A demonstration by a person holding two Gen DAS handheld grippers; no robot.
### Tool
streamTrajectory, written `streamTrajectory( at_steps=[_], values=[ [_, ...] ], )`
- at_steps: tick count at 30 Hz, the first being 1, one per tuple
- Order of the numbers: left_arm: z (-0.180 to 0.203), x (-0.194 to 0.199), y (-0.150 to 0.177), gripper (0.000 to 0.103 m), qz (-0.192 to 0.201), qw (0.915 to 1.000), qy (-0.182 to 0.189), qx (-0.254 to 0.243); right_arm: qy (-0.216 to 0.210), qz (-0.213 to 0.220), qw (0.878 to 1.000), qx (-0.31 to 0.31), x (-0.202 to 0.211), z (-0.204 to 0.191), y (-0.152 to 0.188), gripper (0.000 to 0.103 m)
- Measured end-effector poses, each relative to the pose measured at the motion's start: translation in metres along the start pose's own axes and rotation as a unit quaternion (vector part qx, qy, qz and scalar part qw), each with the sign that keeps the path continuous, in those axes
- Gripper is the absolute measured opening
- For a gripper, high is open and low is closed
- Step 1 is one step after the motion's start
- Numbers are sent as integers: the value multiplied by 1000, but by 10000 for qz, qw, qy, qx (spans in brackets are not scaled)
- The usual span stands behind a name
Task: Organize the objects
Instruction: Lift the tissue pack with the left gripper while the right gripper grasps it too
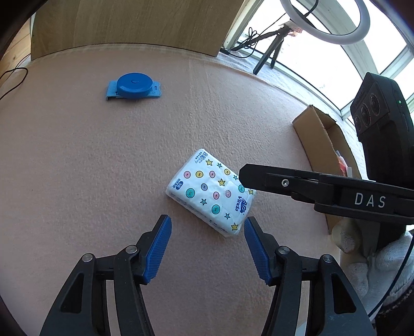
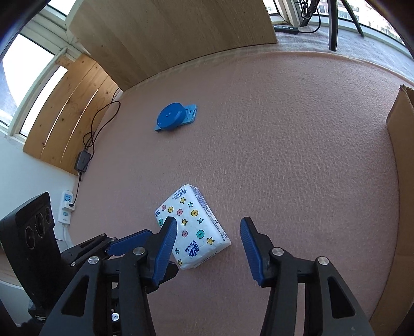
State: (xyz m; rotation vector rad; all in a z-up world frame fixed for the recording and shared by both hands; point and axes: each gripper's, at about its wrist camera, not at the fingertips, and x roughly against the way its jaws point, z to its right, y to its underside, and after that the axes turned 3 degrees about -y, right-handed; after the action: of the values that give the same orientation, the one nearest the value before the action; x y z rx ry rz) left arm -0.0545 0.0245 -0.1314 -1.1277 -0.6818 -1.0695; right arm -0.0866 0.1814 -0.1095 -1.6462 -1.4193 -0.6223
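A white tissue pack printed with stars and buttons lies flat on the pink mat. My left gripper is open just short of the pack's near corner, touching nothing. My right gripper is open too. The tissue pack lies between its fingers, close to the left finger, which hides one edge. In the left wrist view a right gripper finger reaches in side-on over the pack's right edge. A blue round case on a blue plate sits farther back, alone; it is also in the right wrist view.
An open cardboard box stands at the mat's right edge. A wooden board leans at the back. A gloved hand holds the right gripper. A power strip and cable lie left of the mat.
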Motion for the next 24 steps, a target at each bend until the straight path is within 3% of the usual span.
streamTrajectory(
  at_steps=[5,12,17,24],
  values=[
    [0,0,1,61,20,10000,-48,-43,-247,-176,9994,-141,-8,2,3,39],
    [-3,5,10,60,6,9997,-122,-200,-727,-476,9962,-3,-16,-16,13,39],
    [-6,4,8,60,10,9997,-139,-184,-291,-283,9992,60,-11,-19,9,39],
    [-6,-4,-4,61,-17,9999,-73,-135,-171,-278,9994,110,-17,-19,6,39]
  ],
)
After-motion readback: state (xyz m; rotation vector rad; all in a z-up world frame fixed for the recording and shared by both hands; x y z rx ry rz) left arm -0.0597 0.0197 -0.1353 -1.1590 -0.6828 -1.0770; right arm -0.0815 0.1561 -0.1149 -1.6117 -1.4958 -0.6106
